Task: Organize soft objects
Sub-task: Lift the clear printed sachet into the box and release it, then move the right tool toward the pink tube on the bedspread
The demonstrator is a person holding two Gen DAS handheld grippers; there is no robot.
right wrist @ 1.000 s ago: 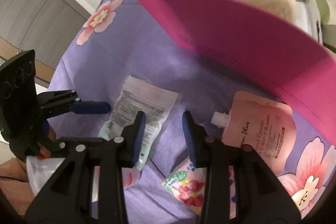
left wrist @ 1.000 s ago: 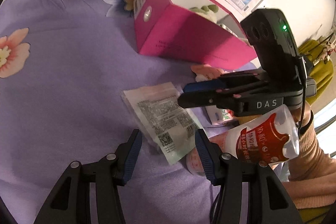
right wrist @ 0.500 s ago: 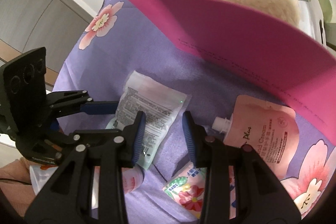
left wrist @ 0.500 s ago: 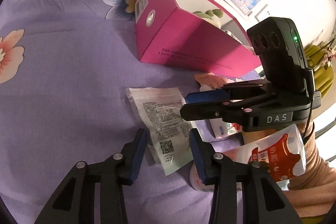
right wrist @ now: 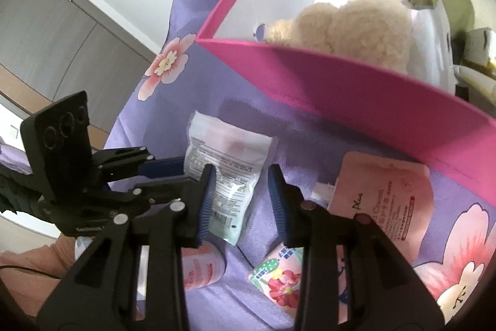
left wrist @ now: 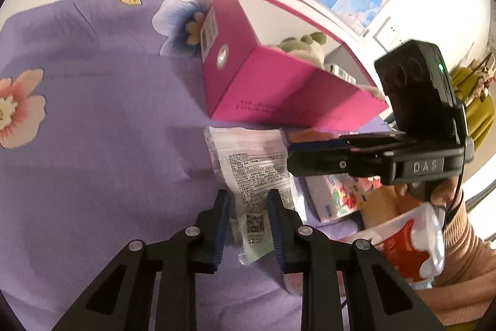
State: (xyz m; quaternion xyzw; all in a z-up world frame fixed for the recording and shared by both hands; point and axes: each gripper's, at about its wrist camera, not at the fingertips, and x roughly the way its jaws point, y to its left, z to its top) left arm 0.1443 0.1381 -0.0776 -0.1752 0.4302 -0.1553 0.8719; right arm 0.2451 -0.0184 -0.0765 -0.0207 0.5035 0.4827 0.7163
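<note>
A clear printed sachet (left wrist: pixel 259 176) lies on the purple flowered cloth (left wrist: pixel 93 145), its near end pinched between the pads of the left gripper (left wrist: pixel 248 219), whose jaws have just closed on it. At two o'clock from the sachet stands the pink box (left wrist: pixel 279 92) with plush toys (right wrist: pixel 350 27) inside. At three o'clock, the right gripper (right wrist: pixel 240 194) hovers, jaws narrowly parted and empty, near a pink cream pouch (right wrist: pixel 384 191).

left gripper (left wrist: pixel 248 216): tilted down, jaws just closing, clamped on packet (left wrist: pixel 257 172) | right gripper (right wrist: pixel 240 194): tilted down, jaws parted, empty
</note>
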